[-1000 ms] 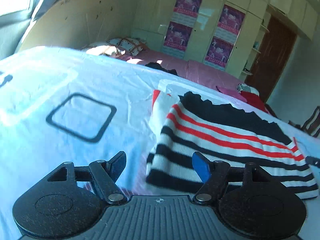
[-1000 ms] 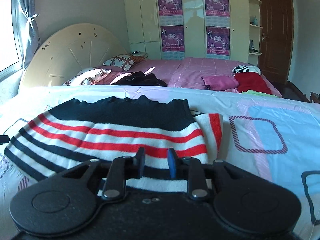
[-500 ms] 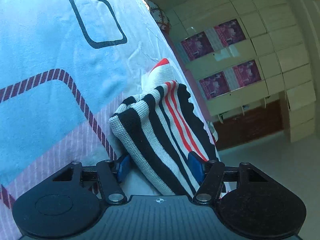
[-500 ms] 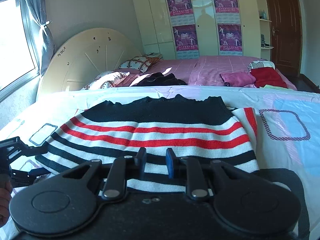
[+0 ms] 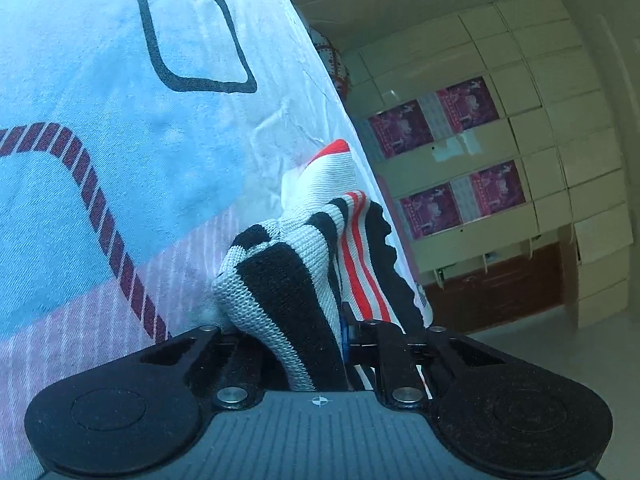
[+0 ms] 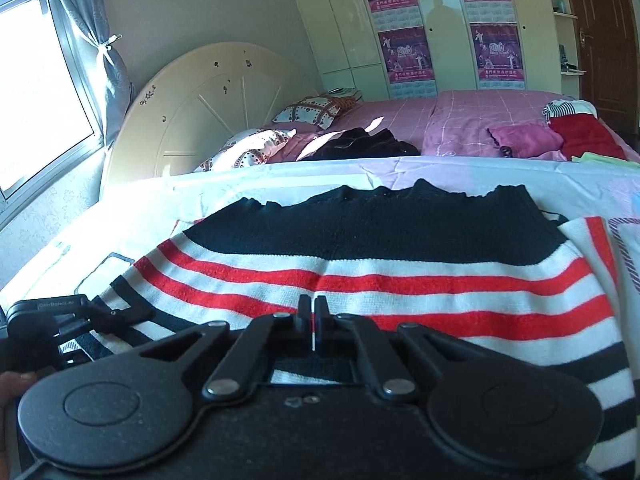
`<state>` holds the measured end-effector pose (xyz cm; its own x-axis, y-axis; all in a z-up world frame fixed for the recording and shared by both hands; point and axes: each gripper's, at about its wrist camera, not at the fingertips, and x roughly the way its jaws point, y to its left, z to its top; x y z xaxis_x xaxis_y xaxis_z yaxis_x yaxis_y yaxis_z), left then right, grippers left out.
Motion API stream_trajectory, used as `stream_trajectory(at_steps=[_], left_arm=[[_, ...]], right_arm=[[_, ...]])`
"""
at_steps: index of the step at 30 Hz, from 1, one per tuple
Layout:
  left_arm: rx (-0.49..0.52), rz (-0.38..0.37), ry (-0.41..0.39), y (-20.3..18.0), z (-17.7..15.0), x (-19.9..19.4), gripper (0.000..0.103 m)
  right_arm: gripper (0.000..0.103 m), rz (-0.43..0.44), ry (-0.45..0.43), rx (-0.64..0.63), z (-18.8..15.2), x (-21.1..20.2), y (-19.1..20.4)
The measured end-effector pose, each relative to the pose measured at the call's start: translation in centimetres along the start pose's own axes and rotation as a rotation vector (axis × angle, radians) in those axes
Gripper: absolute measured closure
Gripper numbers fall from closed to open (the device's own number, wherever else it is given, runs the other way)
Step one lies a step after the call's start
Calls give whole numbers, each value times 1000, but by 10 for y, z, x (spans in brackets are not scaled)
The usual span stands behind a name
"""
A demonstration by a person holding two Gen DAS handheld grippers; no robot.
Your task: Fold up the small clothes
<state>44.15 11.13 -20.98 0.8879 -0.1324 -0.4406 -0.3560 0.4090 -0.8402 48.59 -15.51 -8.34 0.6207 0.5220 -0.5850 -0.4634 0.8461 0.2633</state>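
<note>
A small knitted sweater [image 6: 360,280] with black, white and red stripes lies on the patterned bedsheet [image 5: 100,140]. My left gripper [image 5: 304,332] is shut on the sweater's striped hem corner [image 5: 288,292], which bunches up between the fingers; the view is rolled sideways. The left gripper also shows in the right wrist view [image 6: 80,316] at the sweater's left edge. My right gripper [image 6: 311,312] has its fingers pressed together at the sweater's near edge; whether cloth is pinched between them is hidden.
A pink bed [image 6: 460,120] with pillows [image 6: 256,148], a dark garment [image 6: 360,144] and folded pink and red clothes [image 6: 560,140] lies behind. A round headboard [image 6: 200,112], cupboards with posters [image 6: 404,20] and a window [image 6: 36,92] surround it.
My left gripper has rolled sideways, moved onto the sweater's hem corner and closed on it. My right gripper has moved in over the near edge and closed from slightly open to shut.
</note>
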Motion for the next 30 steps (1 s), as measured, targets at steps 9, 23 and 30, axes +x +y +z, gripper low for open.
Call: stream_trajectory(at_steps=[9, 23, 30], left_arm=[[71, -8, 9, 5, 6, -3, 86], [126, -35, 67, 7, 22, -2, 87], [99, -53, 102, 13, 31, 0, 87]], right_arm=[[102, -48, 57, 14, -5, 29, 2], [102, -224, 82, 6, -1, 47, 23], [102, -244, 87, 45, 1, 48, 21]])
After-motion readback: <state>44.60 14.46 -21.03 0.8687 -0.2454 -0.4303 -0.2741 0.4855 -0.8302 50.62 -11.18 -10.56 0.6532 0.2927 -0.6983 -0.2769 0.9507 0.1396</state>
